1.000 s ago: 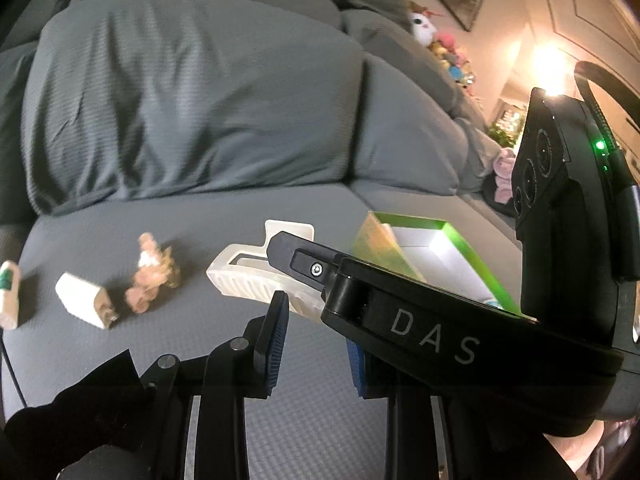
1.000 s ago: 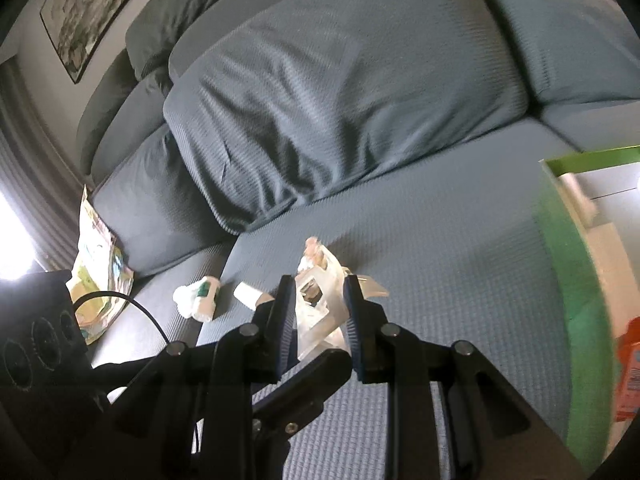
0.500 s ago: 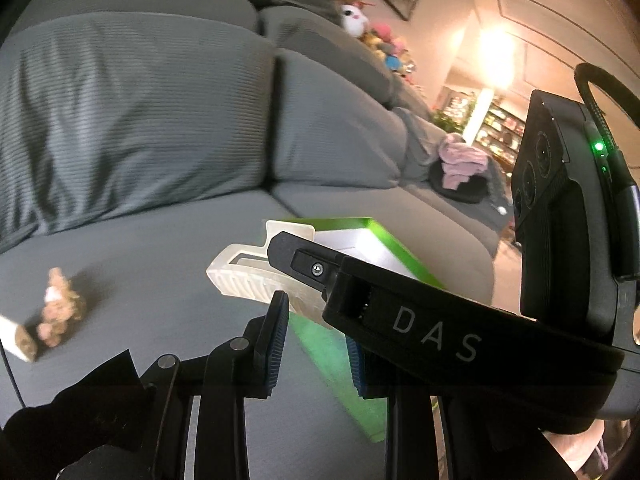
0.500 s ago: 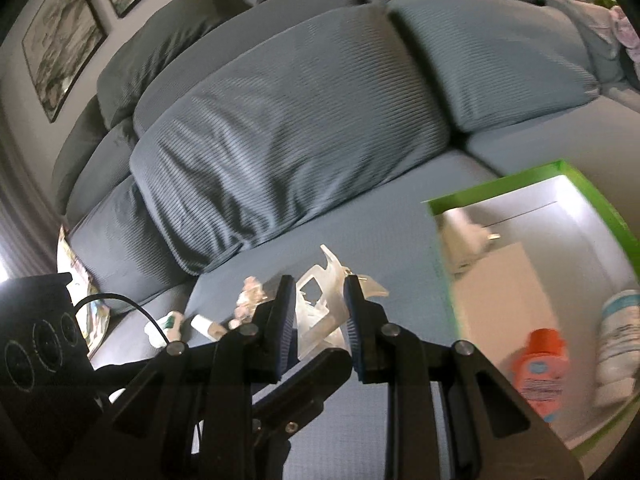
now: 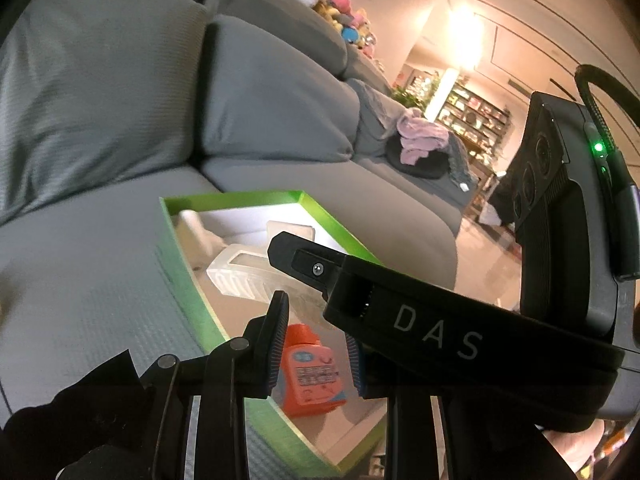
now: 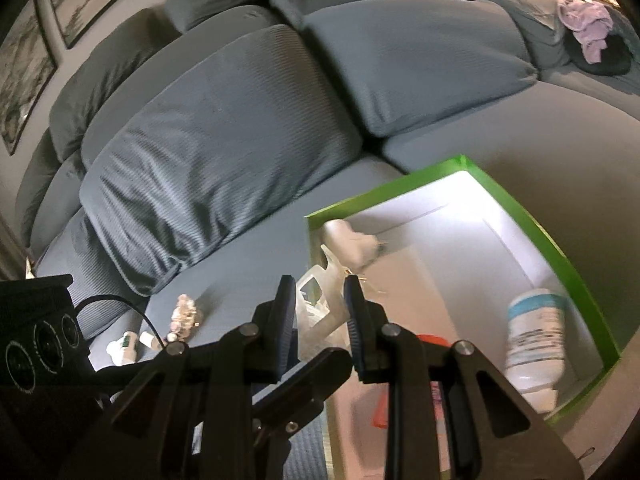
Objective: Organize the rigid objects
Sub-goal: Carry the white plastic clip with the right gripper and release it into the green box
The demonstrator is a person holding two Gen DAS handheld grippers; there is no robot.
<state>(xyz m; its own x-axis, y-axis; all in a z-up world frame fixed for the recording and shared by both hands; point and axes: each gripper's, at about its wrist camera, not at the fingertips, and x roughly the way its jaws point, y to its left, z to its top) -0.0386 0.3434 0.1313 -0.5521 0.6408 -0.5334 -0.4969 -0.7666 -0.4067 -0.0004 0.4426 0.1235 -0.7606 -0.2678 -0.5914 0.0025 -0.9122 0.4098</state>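
Note:
A green-rimmed white box point(image 5: 312, 204) point(image 6: 520, 208) sits on the grey sofa seat. My right gripper point(image 6: 318, 300) is shut on a clear plastic hair claw clip point(image 6: 316, 308) point(image 5: 240, 276) and holds it over the box's near left corner. My left gripper point(image 5: 316, 316) sits just beside it above the box; its jaws are a little apart with nothing between them. Inside the box lie an orange bottle point(image 5: 308, 372), a white bottle with a blue label point(image 6: 534, 336) and a white object point(image 6: 352, 242) in the far corner.
On the seat to the left lie a small pinkish figurine point(image 6: 185, 314) and small white items point(image 6: 124, 346). Large grey cushions point(image 6: 208, 148) back the seat. Pink clothes on a dark cushion point(image 5: 424, 148) lie far right.
Both grippers have swung right, from above the loose items on the seat to above the green box, with the clip still in my right gripper.

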